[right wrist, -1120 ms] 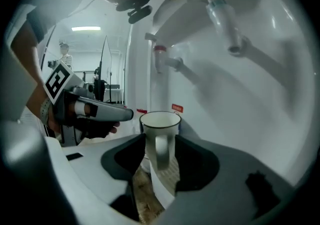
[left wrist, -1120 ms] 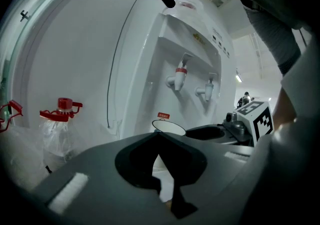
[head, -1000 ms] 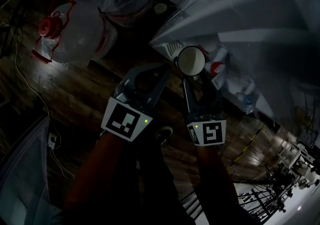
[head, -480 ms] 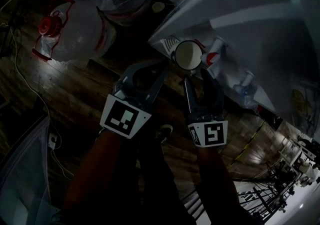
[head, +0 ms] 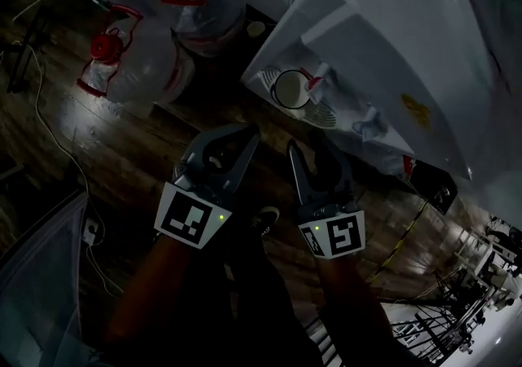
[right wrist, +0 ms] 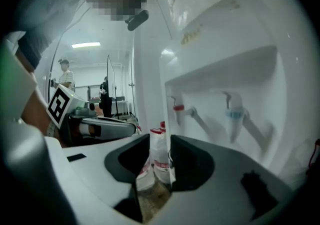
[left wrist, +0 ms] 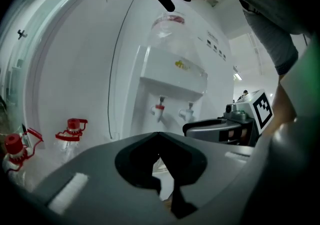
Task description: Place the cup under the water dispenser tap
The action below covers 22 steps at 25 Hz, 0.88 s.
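Round white cup (head: 289, 88) stands on the grey slotted drip tray (head: 320, 115) of the tall white water dispenser (head: 391, 39), directly below the red-handled tap (head: 314, 77). A second, pale tap (head: 369, 122) is just beside it. In this head view the cup stands apart from both tongs. The left tongs (head: 245, 132) and the right tongs (head: 310, 147) hang side by side in front of the dispenser, above the dark wooden floor (head: 106, 153). Two big clear water bottles with red caps (head: 139, 72) sit on that floor near the dispenser. In the left gripper view the left tongs have their tips pressed together with nothing between them. Beyond them are the dispenser's two taps, with the red-capped bottles at the lower left. In the right gripper view the right tongs stand a narrow way apart and are closing, with nothing gripped. Only the bottles farther off show through the gap, and the two taps hang above and to the right, the pale one with a blue band.
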Available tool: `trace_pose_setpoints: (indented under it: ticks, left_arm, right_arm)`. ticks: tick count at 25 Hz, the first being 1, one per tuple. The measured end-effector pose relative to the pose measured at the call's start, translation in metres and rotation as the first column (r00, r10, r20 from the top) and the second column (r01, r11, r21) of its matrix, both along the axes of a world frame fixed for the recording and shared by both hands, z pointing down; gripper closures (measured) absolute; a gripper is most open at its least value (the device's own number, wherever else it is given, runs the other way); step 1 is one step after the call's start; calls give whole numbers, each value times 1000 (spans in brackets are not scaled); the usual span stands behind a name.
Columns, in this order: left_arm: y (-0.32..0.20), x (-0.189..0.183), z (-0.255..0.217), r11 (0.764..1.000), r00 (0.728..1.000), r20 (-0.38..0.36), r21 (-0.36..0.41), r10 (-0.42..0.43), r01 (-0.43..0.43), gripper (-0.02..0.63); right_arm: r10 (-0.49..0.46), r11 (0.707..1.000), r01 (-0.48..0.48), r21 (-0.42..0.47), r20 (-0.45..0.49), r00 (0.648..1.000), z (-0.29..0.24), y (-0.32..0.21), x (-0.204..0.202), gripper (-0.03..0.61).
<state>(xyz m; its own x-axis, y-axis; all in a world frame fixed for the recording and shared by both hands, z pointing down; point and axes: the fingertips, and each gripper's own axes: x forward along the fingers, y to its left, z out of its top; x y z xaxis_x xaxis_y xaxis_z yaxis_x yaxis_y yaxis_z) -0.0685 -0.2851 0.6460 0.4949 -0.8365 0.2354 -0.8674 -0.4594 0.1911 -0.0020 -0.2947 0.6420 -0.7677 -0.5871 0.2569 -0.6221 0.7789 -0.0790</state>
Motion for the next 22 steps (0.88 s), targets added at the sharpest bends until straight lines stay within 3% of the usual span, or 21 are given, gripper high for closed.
trace_pose_setpoints:
  ticks: [2,5,16,22]
  left_arm:
    - [10,2,-28,1000,1000,-6,7,-19,19,606]
    - [21,5,-73,998,999,-32,49,-37,39,606]
    - [112,42,-257,994,1000,-19,111,14,-11,607]
    - [161,76,-336,992,997,1,94,81,-81,606]
  right_arm:
    - [-20,1000,19,13,25,1000,-32,10,-1,511]
    - [-41,999,39,23,74,996,-80,23,-2,555]
    - [-189,981,185,58,77,979,-268,113,17,563]
    - [-253,965,248,82,62,965,-348,163,38,563]
